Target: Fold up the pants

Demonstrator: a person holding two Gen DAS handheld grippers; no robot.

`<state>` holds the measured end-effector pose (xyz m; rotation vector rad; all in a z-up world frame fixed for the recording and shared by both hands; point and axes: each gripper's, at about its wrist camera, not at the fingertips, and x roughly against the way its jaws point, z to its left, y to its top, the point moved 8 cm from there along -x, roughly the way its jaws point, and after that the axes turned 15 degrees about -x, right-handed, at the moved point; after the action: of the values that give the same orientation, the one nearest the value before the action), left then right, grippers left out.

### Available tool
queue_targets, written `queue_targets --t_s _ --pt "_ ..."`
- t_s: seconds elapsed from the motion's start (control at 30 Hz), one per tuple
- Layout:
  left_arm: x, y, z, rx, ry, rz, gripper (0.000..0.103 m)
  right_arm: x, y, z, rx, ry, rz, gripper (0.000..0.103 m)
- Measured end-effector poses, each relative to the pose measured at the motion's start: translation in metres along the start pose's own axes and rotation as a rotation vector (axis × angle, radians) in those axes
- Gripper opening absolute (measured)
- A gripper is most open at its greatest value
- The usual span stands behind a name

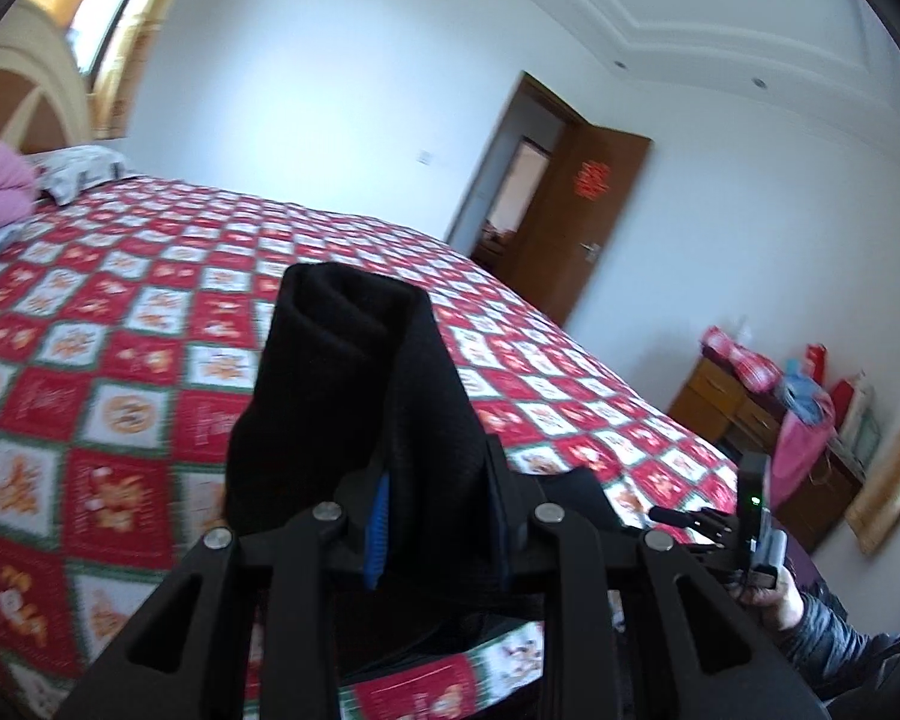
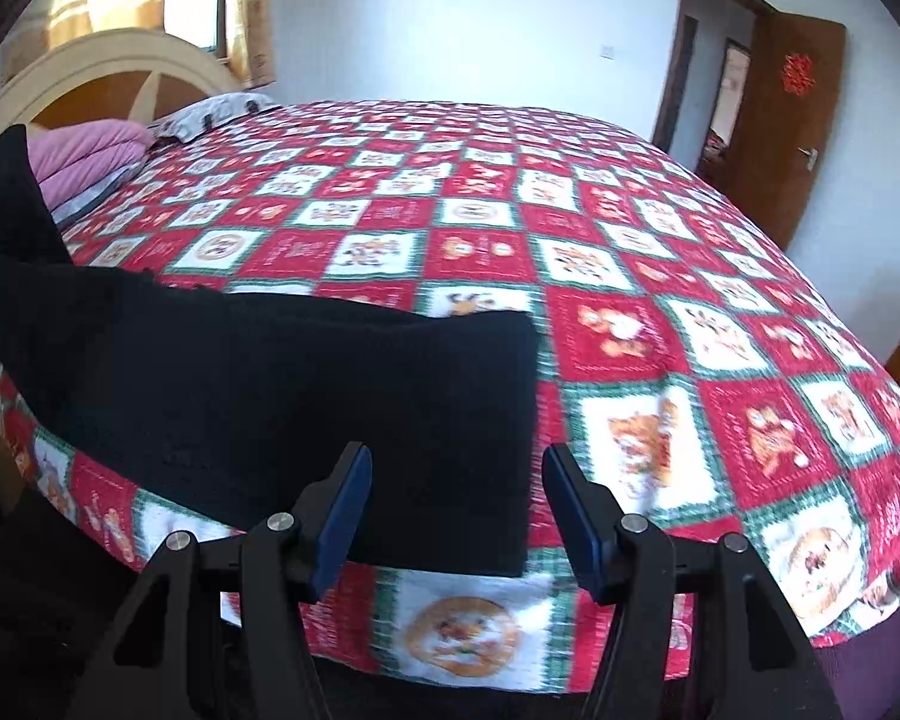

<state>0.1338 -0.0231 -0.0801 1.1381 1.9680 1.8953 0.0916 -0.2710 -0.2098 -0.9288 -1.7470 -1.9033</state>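
The black pants [image 1: 342, 372] are pinched between the blue pads of my left gripper [image 1: 438, 498], which is shut on a bunched fold held up above the bed. In the right wrist view the pants [image 2: 306, 396] lie as a long black band across the near edge of the quilt, their left end rising off the bed toward the upper left. My right gripper [image 2: 456, 480] hovers open over the right end of that band, with nothing pressed between its pads. The left wrist view also shows the right gripper [image 1: 690, 519], held by a hand [image 1: 774, 594] at the lower right.
A red, white and green patchwork quilt [image 2: 630, 312] covers the bed. A pink blanket [image 2: 90, 150] and a pillow [image 2: 210, 111] lie by the headboard [image 2: 90, 60]. A brown door [image 2: 792, 120] stands open at the right. A cluttered wooden dresser [image 1: 744, 408] stands beyond the bed.
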Motion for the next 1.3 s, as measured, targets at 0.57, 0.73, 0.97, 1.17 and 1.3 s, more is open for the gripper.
queue_targets --t_s 0.57,0.73,0.97,1.17,1.3 --pt "-0.057 0.028 -0.107 -0.210 -0.227 0.082 0.027 -0.013 0.004 -0.038 -0.149 -0.005 0.012 0.061" --pt "-0.090 0.019 -0.124 -0.244 -0.246 0.147 0.027 -0.015 0.009 -0.054 -0.205 -0.012 0.004 0.061" --pt "-0.139 -0.005 -0.150 -0.296 -0.245 0.250 0.027 -0.019 0.013 -0.085 -0.321 -0.025 -0.004 0.061" --pt "-0.173 -0.033 -0.160 -0.287 -0.249 0.330 0.027 -0.025 0.012 -0.092 -0.349 -0.026 0.003 0.061" --pt "-0.189 -0.049 -0.164 -0.278 -0.250 0.367 0.027 -0.026 0.011 -0.090 -0.349 -0.017 0.002 0.061"
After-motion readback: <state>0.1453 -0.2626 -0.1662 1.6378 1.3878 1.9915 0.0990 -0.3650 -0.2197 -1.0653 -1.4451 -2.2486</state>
